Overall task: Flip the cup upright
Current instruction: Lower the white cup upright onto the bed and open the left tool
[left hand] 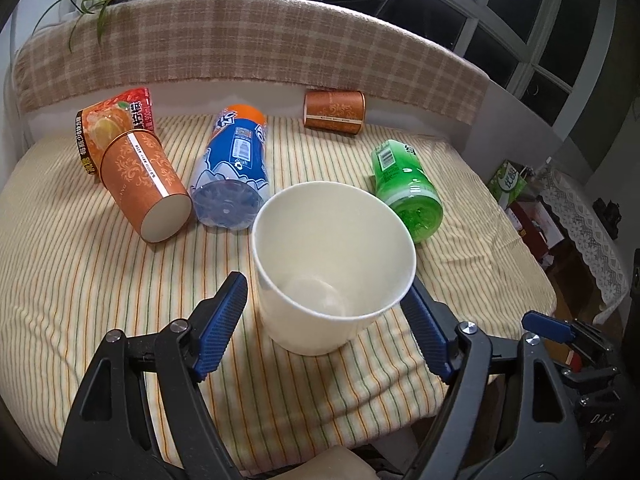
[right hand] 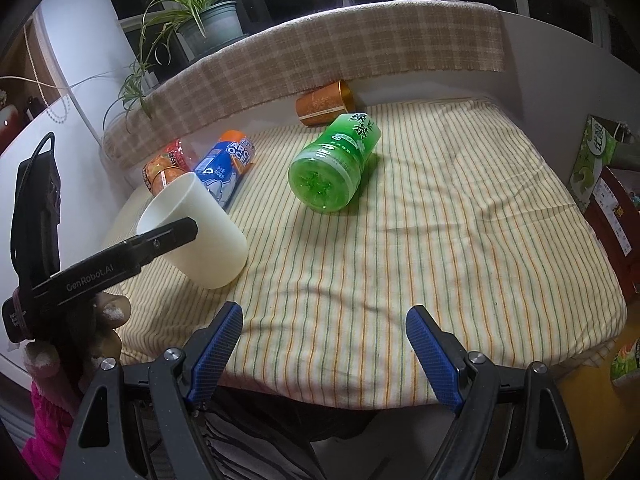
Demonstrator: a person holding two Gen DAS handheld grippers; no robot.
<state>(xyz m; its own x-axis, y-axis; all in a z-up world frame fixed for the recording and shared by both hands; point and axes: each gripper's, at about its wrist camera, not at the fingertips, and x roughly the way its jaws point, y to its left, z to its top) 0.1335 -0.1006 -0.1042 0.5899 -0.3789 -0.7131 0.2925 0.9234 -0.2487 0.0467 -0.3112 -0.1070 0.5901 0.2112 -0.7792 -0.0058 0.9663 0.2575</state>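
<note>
A white paper cup (left hand: 328, 264) lies tilted on the striped cloth, its open mouth facing my left gripper (left hand: 326, 300). The left gripper is open, its blue pads on either side of the cup's mouth without clamping it. In the right wrist view the same cup (right hand: 200, 236) lies at the left, with the left gripper's black finger (right hand: 160, 240) across it. My right gripper (right hand: 324, 332) is open and empty over the cloth's front edge. Two orange patterned cups lie on their sides: one at the left (left hand: 144, 188) and one at the back (left hand: 334, 113).
A blue bottle (left hand: 234, 172), a green bottle (left hand: 404, 188) and an orange-red bottle (left hand: 112, 120) lie on the striped cloth (left hand: 100, 280). A checked cloth covers the raised back ledge (left hand: 248, 40). A potted plant (right hand: 208, 20) stands behind. Boxes sit off the right edge (right hand: 600, 184).
</note>
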